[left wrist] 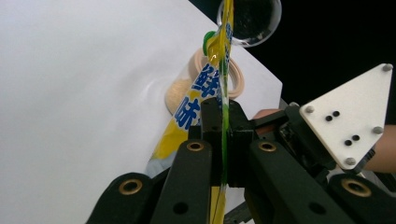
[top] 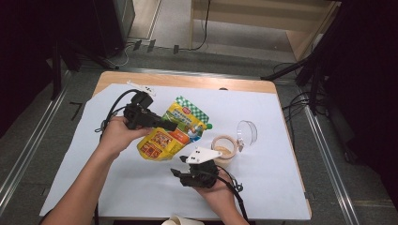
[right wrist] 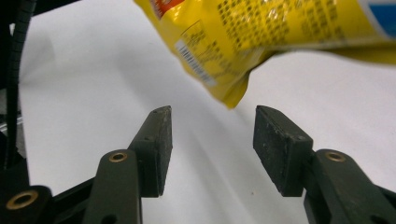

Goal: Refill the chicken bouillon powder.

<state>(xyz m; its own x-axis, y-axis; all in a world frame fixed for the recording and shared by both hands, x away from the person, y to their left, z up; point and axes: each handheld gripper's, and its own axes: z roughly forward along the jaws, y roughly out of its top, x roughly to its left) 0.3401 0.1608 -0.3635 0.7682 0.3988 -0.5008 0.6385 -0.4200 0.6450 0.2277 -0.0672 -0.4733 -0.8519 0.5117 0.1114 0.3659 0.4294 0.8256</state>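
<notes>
The left tool (top: pixel 165 124) is clamping the yellow-and-green spouted pouch (top: pixel 171 133) by its flat edge, and in the left gripper view the film is running edge-on between the two pressed jaws, so that grasp is looking firm. The pouch is hanging clear of the white tabletop (top: pixel 141 187), tilted, its green cap (left wrist: pixel 209 41) pointing away from the left tool toward the small open jar (top: pixel 224 148). The jar is sitting just beyond the right tool (top: pixel 177 173), with pale powder showing inside, and its clear lid (top: pixel 247 131) is lying a little farther off on the same side.

So the pick-up looks done, and the jar is already open. What seems left is the pouring itself: the cap is on, by the look of it, and the spout is not yet over the jar's mouth.

The right tool is standing released, jaws apart and nothing between the pads (right wrist: pixel 157 140), with the pouch's lower corner (right wrist: pixel 229 95) hovering just above and ahead of them. The left forearm is reaching in from the near left, wrist turned so its tool is lying about level; the right hand is resting low near the tabletop's near edge, its tool aimed toward the pouch.
</notes>
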